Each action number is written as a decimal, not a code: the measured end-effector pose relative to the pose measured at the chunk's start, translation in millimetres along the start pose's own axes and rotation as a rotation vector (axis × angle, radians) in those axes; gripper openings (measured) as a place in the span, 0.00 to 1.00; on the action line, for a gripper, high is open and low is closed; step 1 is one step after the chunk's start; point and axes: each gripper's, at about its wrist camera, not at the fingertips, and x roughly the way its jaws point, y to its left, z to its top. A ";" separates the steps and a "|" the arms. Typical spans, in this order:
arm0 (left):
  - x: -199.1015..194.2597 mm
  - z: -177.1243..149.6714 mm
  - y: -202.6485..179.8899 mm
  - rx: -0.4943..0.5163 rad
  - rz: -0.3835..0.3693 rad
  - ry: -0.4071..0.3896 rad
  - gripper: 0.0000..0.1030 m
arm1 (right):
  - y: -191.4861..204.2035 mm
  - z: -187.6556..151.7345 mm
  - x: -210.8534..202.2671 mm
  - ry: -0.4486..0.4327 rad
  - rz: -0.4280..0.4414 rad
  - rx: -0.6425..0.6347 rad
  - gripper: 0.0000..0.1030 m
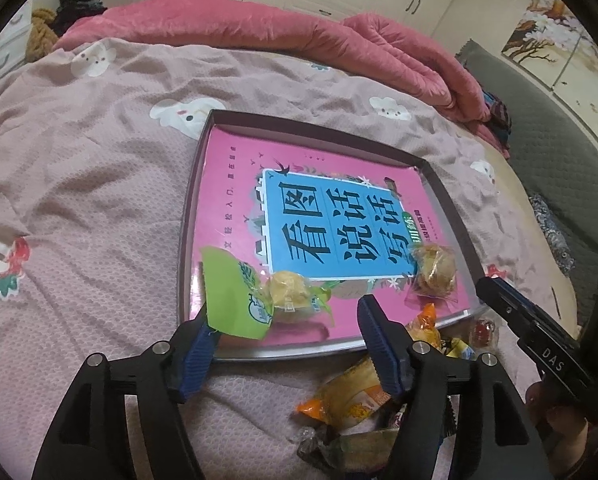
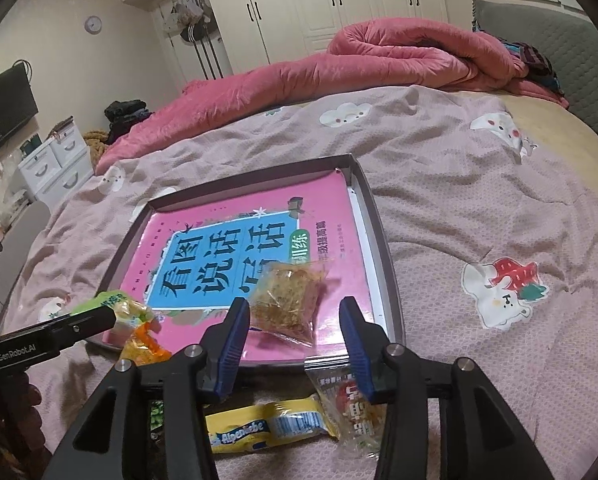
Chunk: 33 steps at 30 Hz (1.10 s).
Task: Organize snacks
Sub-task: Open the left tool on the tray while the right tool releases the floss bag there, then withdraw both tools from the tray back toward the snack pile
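Note:
A shallow dark tray (image 1: 319, 130) (image 2: 377, 224) lies on the bed with a pink and blue book (image 1: 331, 216) (image 2: 227, 256) flat inside it. A green-wrapped yellow snack (image 1: 287, 294) rests on the book's near corner, between the wide fingers of my left gripper (image 1: 285, 312); only the wrapper's edge meets the left pad. A clear-wrapped brown snack (image 2: 287, 300) (image 1: 435, 268) lies on the book between the fingers of my right gripper (image 2: 295, 306), with a gap on both sides. Both grippers are open.
Loose snacks sit on the sheet before the tray: a yellow Alpenliebe pack (image 2: 267, 428), a clear packet with red print (image 2: 349, 408), orange-yellow packets (image 1: 351, 396) (image 2: 143, 344) and a red candy (image 1: 483, 330). A rolled pink quilt (image 1: 299, 40) lies behind.

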 end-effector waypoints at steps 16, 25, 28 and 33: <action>-26.5 -4.1 -3.1 0.025 0.011 -0.047 0.75 | 10.4 0.2 -24.3 -0.040 0.044 -0.019 0.56; -42.9 -11.7 -9.3 0.057 0.044 -0.074 0.76 | 14.8 -6.3 -39.2 -0.046 0.057 -0.035 0.61; -46.1 -14.3 -11.4 0.068 0.047 -0.075 0.77 | 17.6 -7.8 -43.6 -0.050 0.061 -0.047 0.61; -50.8 -19.6 -14.3 0.086 0.051 -0.073 0.77 | 20.3 -9.5 -50.1 -0.054 0.068 -0.055 0.63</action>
